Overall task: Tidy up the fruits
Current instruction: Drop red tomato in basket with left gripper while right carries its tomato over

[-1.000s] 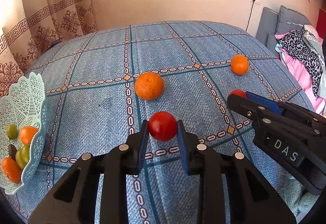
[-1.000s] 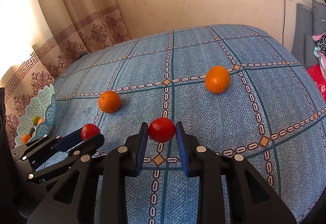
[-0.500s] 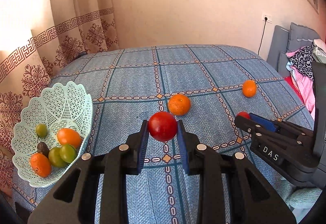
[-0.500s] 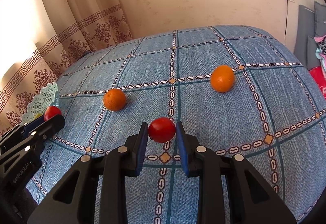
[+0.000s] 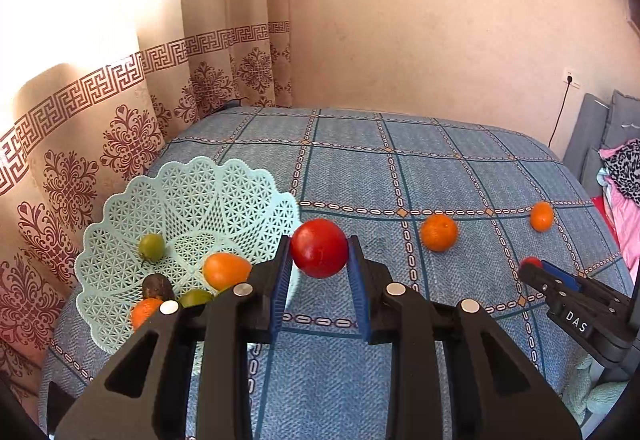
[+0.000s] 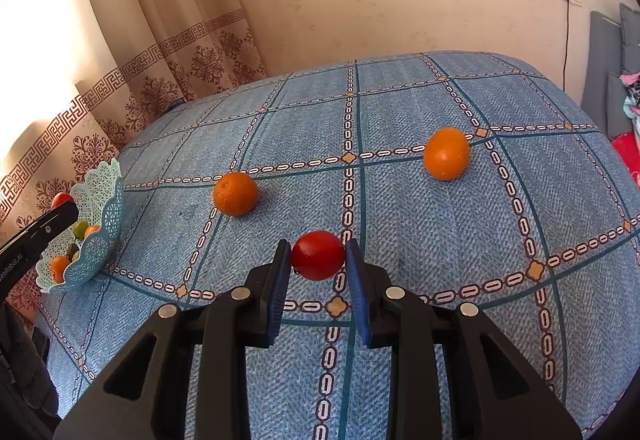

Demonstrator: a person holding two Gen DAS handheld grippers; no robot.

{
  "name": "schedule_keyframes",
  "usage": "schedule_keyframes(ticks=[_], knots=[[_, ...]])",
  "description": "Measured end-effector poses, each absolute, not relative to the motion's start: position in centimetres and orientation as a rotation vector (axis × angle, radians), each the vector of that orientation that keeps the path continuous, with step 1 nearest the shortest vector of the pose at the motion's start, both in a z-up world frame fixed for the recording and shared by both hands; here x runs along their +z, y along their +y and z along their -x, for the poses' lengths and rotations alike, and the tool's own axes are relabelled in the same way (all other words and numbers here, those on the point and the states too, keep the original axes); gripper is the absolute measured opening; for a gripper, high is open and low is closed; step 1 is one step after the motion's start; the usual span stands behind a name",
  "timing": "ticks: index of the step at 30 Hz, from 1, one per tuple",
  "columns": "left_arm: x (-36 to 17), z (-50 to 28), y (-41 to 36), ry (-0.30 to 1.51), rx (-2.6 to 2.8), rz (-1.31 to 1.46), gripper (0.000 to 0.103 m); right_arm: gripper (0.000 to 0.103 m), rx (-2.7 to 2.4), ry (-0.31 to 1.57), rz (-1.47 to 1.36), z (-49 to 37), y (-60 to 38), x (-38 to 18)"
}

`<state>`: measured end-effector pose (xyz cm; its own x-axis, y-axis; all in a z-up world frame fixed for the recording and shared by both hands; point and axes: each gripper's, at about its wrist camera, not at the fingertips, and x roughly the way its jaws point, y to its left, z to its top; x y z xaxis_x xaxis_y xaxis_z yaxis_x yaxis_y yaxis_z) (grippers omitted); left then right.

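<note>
Left wrist view shows us partway through the sorting. Our left gripper (image 5: 319, 252) has its jaws pinching a red tomato (image 5: 319, 248), raised off the bed and hanging just beside the near rim of the pale green lattice basket (image 5: 192, 195). The basket stands at the left edge of the blue checked bedspread (image 5: 400, 175) and already holds several fruits: a green one (image 5: 151, 246) on its far side, an orange-coloured one (image 5: 225, 270) nearer us, a dark one (image 5: 157, 286), another green one and an orange, both partly hidden behind the gripper.

In the right wrist view our right gripper (image 6: 318, 258) likewise has its jaws pinching a second red tomato (image 6: 318, 255), held over the middle of the bed, well apart from the basket. Two oranges, the nearer one (image 6: 235, 194) and the farther one (image 6: 446, 153), lie loose on the bedspread.

We judge that both tomatoes must yet go into the basket, then the two oranges.

Each tomato is nearly round, slightly wider than tall, its long axis running across between the jaws. We cannot tell where the stem ends point.
</note>
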<state>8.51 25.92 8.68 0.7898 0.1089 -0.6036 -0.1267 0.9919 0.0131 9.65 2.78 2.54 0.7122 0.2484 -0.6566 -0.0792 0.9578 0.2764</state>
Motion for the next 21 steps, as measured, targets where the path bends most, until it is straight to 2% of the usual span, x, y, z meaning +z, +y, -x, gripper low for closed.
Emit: schedule_keyframes(ticks=[21], knots=[[7.1, -6.6, 35.6, 0.642, 0.377, 0.135, 0.029, 0.028, 0.208, 0.763, -0.208, -9.5, 4.2, 2.2]])
